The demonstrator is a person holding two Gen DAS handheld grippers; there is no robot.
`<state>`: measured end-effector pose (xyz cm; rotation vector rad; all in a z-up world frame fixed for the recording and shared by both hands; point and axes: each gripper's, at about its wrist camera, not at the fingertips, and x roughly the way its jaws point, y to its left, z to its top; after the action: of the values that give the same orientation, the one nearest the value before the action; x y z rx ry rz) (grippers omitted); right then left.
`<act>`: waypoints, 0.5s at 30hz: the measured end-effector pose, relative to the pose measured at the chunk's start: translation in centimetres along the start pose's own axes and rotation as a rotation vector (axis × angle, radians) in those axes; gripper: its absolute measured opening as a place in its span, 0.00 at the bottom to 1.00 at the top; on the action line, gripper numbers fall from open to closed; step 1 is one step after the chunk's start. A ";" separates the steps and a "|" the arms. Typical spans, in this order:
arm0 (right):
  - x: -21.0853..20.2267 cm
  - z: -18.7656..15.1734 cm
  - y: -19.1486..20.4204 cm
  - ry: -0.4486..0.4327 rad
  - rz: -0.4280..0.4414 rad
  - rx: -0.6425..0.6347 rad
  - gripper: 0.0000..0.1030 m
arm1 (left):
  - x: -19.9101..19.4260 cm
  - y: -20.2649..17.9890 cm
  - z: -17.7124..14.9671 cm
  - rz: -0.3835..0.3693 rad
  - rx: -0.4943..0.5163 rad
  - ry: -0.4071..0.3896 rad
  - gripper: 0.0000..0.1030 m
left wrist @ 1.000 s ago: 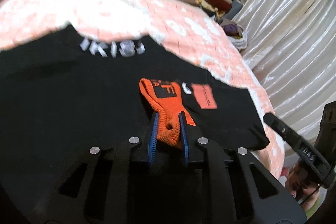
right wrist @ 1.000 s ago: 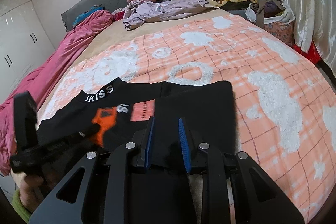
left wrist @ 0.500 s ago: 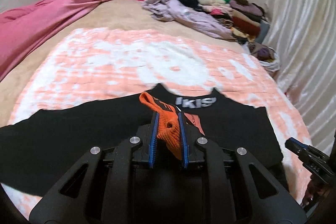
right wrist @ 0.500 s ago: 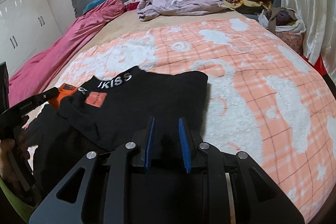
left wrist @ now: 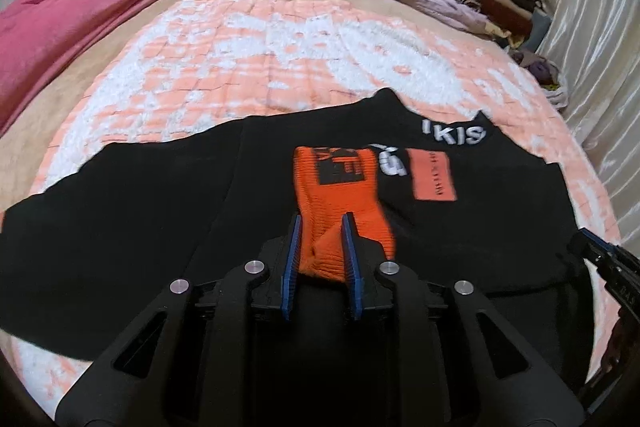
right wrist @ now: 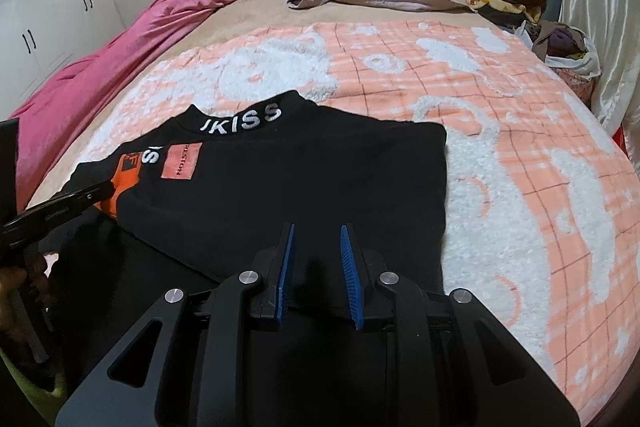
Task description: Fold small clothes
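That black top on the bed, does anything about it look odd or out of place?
Only its orange cuff: the left gripper pinches it, laid across the black top near the chest patch, mid-fold. No damage shows.

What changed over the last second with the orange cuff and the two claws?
The left claw carried the orange cuff across the black shirt and laid it flat beside the orange patch; the sleeve now lies folded over the body. Its grip on the cuff is unchanged. The right claw stayed at the shirt's hem, no cloth visibly between its fingers.
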<state>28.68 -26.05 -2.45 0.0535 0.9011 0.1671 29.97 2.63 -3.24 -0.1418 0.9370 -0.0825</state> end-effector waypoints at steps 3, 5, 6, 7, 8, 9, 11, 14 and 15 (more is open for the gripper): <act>0.2 -0.1 0.3 0.005 0.007 0.001 0.22 | 0.1 1.4 -0.2 0.043 -0.016 0.018 0.15; 0.2 -0.1 0.6 0.003 0.020 -0.002 0.26 | -0.3 2.5 -0.1 0.060 -0.047 0.020 0.15; 0.2 0.0 0.9 0.001 0.029 -0.007 0.26 | -0.7 3.1 0.0 0.060 -0.065 0.007 0.15; 0.2 0.1 1.3 0.000 0.037 -0.016 0.27 | -1.4 3.6 0.2 0.050 -0.085 -0.018 0.15; 0.3 0.1 1.5 -0.001 0.042 -0.022 0.28 | -2.1 3.8 0.4 0.035 -0.098 -0.037 0.15; 0.5 0.2 1.8 0.002 0.045 -0.028 0.28 | -2.5 3.8 0.4 0.020 -0.107 -0.049 0.15; 1.2 0.2 2.2 0.014 0.046 -0.030 0.29 | -3.4 2.9 0.6 -0.024 -0.101 -0.072 0.15; 2.6 -0.1 2.4 0.053 0.046 -0.025 0.30 | -3.1 0.6 0.4 -0.025 -0.014 -0.070 0.19; 3.0 -0.3 2.4 0.068 0.043 -0.023 0.31 | -2.6 0.1 0.2 -0.024 0.006 -0.057 0.22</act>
<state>30.00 -23.15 -4.70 0.0465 0.9661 0.2206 28.57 3.05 -1.03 -0.1487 0.8784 -0.1030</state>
